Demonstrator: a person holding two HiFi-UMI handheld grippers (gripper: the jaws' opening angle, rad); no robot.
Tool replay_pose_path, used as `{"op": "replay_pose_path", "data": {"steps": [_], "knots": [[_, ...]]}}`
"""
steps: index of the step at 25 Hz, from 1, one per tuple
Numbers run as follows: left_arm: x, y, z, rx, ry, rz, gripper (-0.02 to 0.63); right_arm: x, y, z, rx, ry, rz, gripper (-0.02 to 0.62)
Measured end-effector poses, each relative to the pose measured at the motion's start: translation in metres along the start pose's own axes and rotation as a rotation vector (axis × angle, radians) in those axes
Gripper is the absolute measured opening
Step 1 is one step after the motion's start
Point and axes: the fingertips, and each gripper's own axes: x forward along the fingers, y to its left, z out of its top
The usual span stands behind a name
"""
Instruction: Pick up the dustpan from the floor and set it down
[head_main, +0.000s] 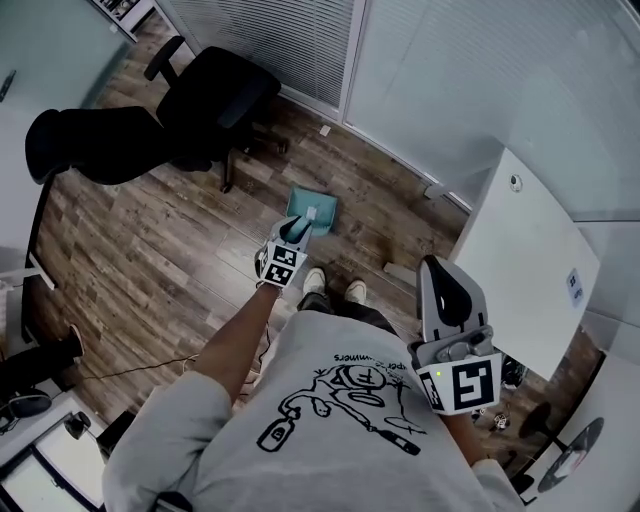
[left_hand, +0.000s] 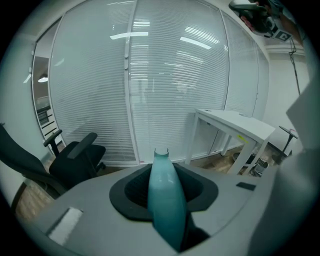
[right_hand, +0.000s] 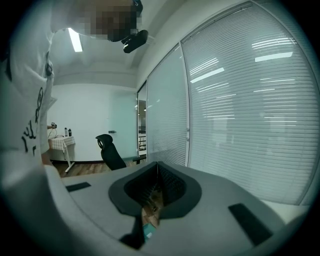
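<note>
The teal dustpan (head_main: 314, 212) is low over the wood floor, just ahead of the person's shoes. Its pan points away from me, and I cannot tell whether it touches the boards. My left gripper (head_main: 292, 235) is shut on its handle. In the left gripper view the teal handle (left_hand: 166, 200) runs up between the two dark pads of that left gripper (left_hand: 162, 167) and sticks out past them. My right gripper (head_main: 438, 272) is held near the person's waist at the right, its jaws shut on nothing. In the right gripper view the right gripper (right_hand: 157, 170) has its pads meeting along one line.
Two black office chairs (head_main: 215, 100) stand on the floor at the upper left. A white desk (head_main: 525, 260) fills the right side. A glass wall with blinds (head_main: 300, 40) runs behind the dustpan. The person's shoes (head_main: 316, 281) are close to the pan. A thin cable (head_main: 150, 368) lies at the left.
</note>
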Motion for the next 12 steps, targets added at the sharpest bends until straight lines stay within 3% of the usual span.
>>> {"op": "replay_pose_path", "data": {"steps": [12], "knots": [[0.034,0.005,-0.034,0.001,0.047,-0.004,0.115,0.01,0.001,-0.016,-0.01,0.073,-0.005,0.003]]}}
